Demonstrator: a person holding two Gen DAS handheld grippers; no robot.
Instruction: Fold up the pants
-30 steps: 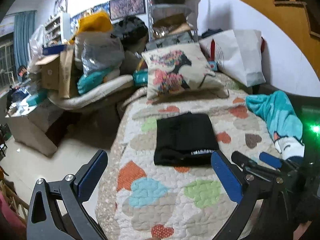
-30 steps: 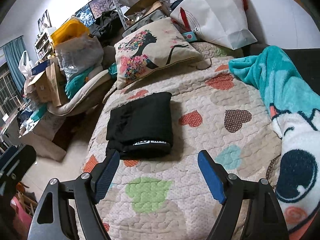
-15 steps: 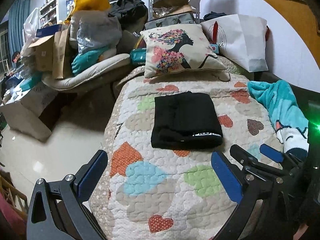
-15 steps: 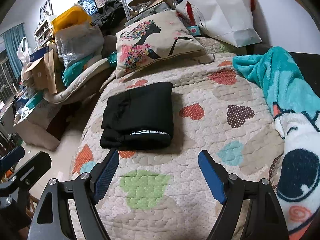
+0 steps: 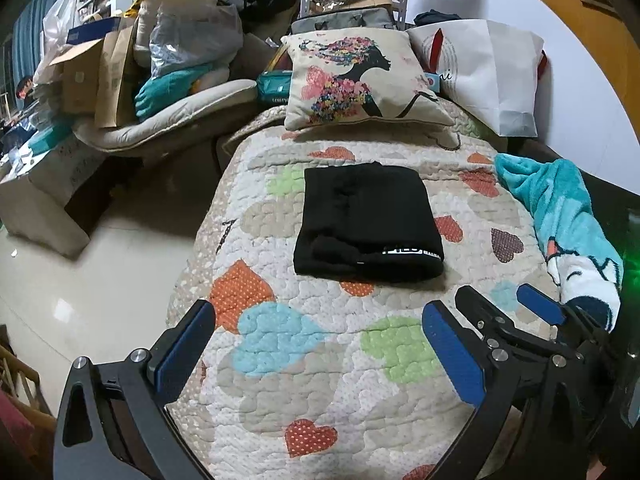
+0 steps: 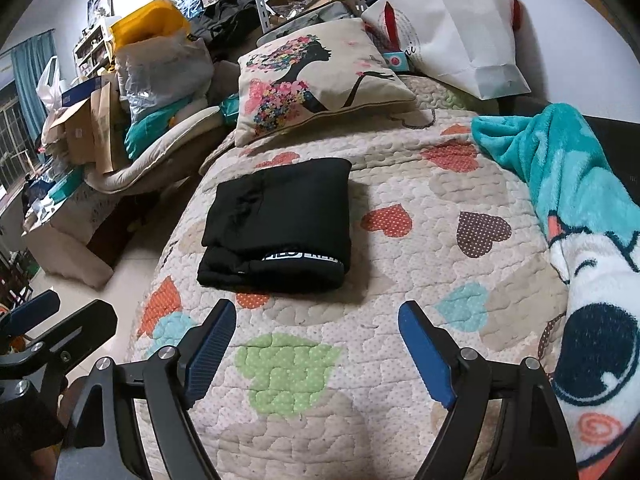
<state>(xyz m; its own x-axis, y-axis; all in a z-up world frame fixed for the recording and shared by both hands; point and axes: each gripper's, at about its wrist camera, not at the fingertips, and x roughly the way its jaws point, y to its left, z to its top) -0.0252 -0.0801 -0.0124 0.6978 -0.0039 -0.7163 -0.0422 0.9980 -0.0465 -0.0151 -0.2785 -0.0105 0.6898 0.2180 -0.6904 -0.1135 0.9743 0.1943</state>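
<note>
The black pants (image 5: 366, 222) lie folded into a compact rectangle on the heart-patterned quilt (image 5: 304, 364), a white-lettered waistband showing at the near edge. They also show in the right wrist view (image 6: 278, 226). My left gripper (image 5: 320, 344) is open and empty, held above the quilt short of the pants. My right gripper (image 6: 316, 344) is open and empty, also short of the pants. The right gripper shows at the right of the left wrist view (image 5: 508, 312).
A floral pillow (image 5: 360, 80) and a white bag (image 5: 492, 72) sit at the bed's head. A teal blanket (image 6: 576, 208) lies along the right side. Boxes and bags (image 5: 120, 64) pile up to the left, with bare floor (image 5: 80, 280) beside the bed.
Both grippers have drawn back and tilted down slightly, so the pants sit higher in view. The pants have not moved. Both grippers stay open.
</note>
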